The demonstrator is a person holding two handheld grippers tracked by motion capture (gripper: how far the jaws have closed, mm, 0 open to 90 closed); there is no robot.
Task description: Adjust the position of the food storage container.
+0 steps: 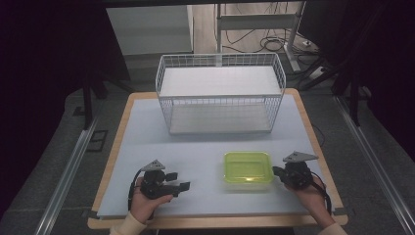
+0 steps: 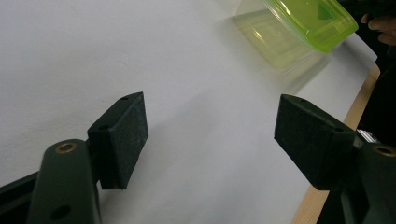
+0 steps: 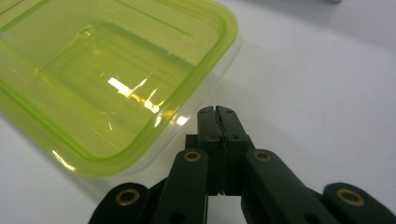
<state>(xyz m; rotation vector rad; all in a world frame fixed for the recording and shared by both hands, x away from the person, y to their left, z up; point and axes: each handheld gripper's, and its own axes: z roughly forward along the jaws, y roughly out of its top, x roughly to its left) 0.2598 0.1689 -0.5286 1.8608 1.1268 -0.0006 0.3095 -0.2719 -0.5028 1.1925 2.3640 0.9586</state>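
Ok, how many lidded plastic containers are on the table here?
1. The green-lidded container sits on the near right of the table, just left of the right gripper. The wire basket behind it looks empty.

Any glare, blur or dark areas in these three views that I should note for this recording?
High view: the edges fall into deep shadow, while the table is evenly lit and the green container carries a small bright highlight. Left gripper view: the container looks soft, its own pads sharper. Right gripper view: white glare streaks on the lid; the closed right gripper is in focus.
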